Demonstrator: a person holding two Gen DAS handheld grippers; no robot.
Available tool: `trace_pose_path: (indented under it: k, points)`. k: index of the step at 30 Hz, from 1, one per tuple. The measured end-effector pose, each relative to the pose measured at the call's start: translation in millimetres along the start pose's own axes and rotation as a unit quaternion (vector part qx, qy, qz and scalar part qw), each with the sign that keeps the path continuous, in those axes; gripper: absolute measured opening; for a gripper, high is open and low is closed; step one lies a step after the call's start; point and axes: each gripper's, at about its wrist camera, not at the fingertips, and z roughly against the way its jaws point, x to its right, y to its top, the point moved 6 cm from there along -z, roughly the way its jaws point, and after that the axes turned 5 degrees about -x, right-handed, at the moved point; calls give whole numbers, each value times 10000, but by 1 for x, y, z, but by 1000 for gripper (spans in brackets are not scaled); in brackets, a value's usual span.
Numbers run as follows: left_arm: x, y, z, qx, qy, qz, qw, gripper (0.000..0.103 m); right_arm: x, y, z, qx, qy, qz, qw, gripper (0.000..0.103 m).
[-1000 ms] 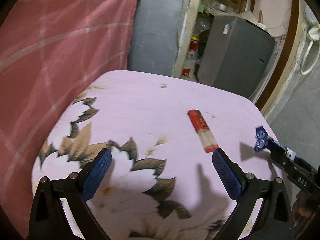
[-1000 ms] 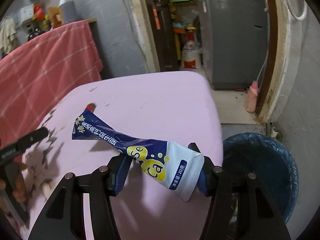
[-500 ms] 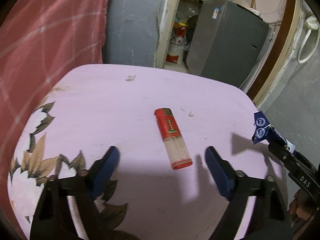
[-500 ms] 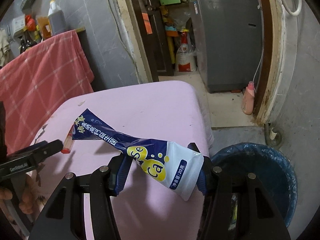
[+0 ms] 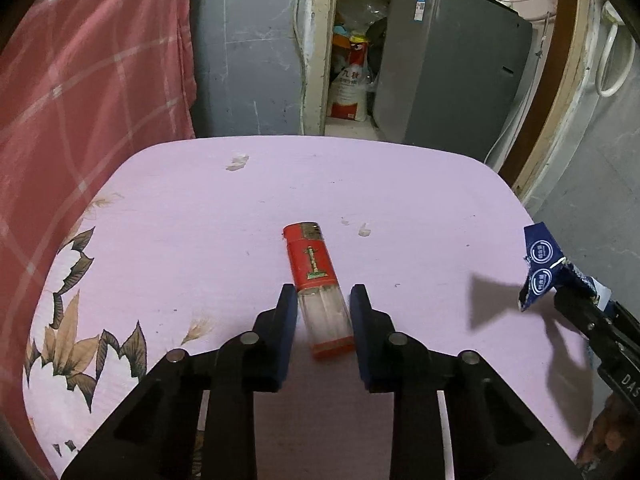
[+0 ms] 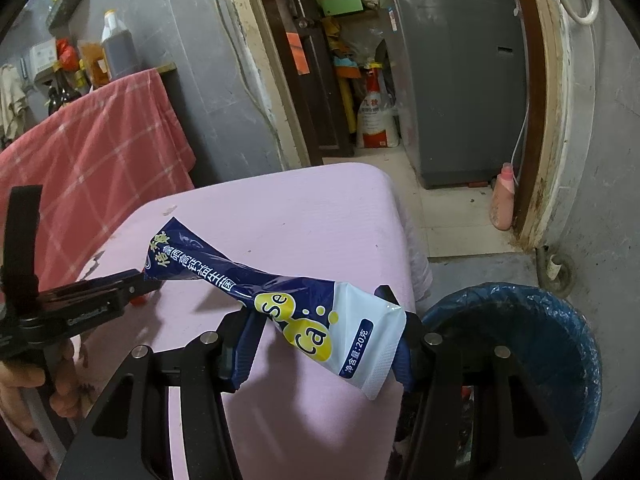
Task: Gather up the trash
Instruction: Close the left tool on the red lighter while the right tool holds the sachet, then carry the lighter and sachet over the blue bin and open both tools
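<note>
A red lighter (image 5: 316, 280) with a clear lower half lies on the pink floral tablecloth (image 5: 360, 184). My left gripper (image 5: 324, 306) straddles its clear end. The jaws are closing, and both blue pads (image 5: 289, 312) touch the lighter's sides. In the right wrist view the left gripper (image 6: 150, 280) enters from the left, with a red bit of the lighter (image 6: 138, 301) under its tip. My right gripper (image 6: 324, 320) is shut on a twisted blue and white packet (image 6: 320, 320), held above the table's right edge. That packet (image 5: 540, 264) also shows at the right of the left wrist view.
A bin lined with a blue bag (image 6: 520, 340) stands on the floor right of the table. A red checked cloth (image 5: 80, 80) hangs at the left. A grey appliance (image 5: 452, 60) stands behind. Small white scraps (image 5: 236, 160) lie on the table's far side.
The left gripper has moved forward until the lighter lies between its fingers, and its jaws have closed from wide apart onto it. The right gripper has stayed put with the packet.
</note>
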Motion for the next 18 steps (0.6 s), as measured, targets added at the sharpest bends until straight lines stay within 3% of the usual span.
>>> trace_pose_path:
  k: [9, 18]
  points:
    - [14, -18, 14, 111, -345, -43, 9993, 19, 3, -4, 5, 93, 26, -54, 9999, 53]
    - [57, -33, 37, 476, -715, -222, 9961, 18, 22, -8, 32, 493, -173, -261, 9983, 53]
